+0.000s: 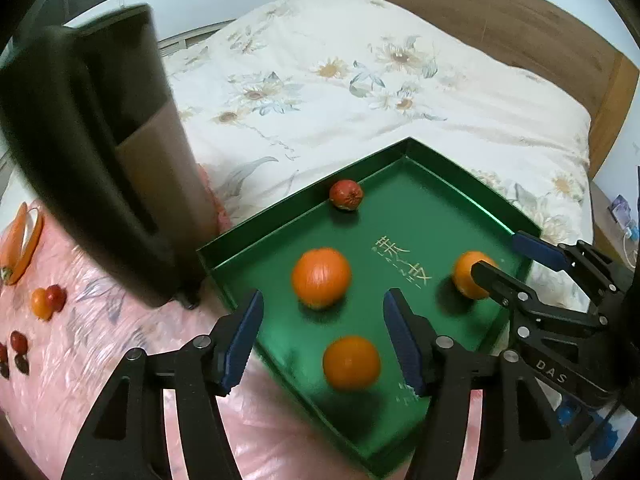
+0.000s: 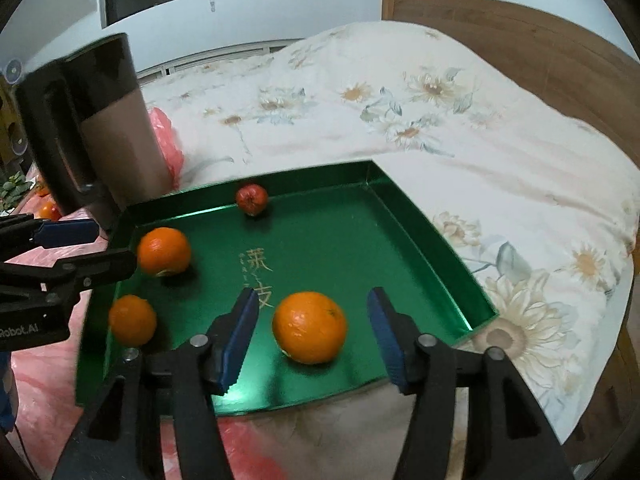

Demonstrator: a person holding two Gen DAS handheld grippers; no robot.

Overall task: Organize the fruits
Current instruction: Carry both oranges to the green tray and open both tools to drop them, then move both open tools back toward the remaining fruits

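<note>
left to right: my left gripper (image 1: pixel 322 336) stands parted and holds nothing, above round oranges (image 1: pixel 321 277) in the shallow green metal tray (image 1: pixel 440 168); my right gripper (image 2: pixel 312 338), agape, straddles one orange (image 2: pixel 309 327) untouched, half-hidden in the left view.

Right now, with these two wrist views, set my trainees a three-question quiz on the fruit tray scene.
1. How many oranges lie in the green tray?
2. True or false: the red fruit sits near the tray's far wall.
3. The orange before the right gripper is: A gripped, B free between open jaws, C outside the tray.

Key: 1 three; 2 true; 3 B
</note>
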